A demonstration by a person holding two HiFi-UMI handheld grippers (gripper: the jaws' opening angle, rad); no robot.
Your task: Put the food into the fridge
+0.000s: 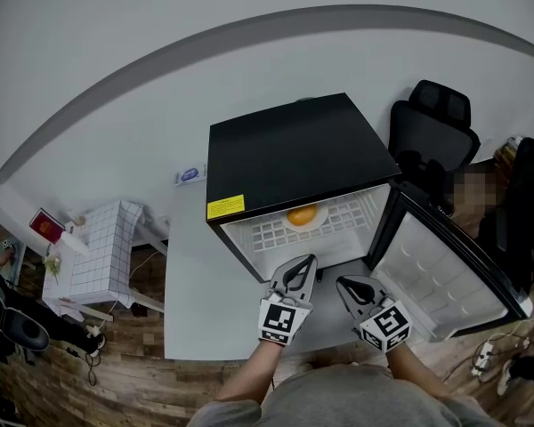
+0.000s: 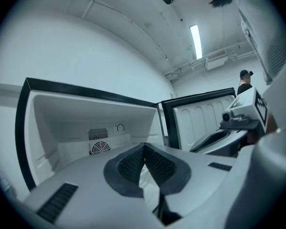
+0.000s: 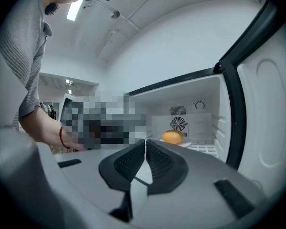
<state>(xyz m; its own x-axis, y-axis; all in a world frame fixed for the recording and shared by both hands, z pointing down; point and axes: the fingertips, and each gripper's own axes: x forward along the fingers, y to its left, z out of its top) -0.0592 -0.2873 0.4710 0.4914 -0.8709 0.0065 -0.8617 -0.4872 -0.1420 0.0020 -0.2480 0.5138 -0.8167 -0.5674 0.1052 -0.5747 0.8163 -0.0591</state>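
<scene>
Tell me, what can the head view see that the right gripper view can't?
Only the head view shows the fridge's black top, the office chair and the white tiled table. Only the right gripper view shows the round fan on the fridge's back wall and the ceiling light. Both show the orange food on its white plate inside the fridge, the open door and the right claw, shut and empty.
</scene>
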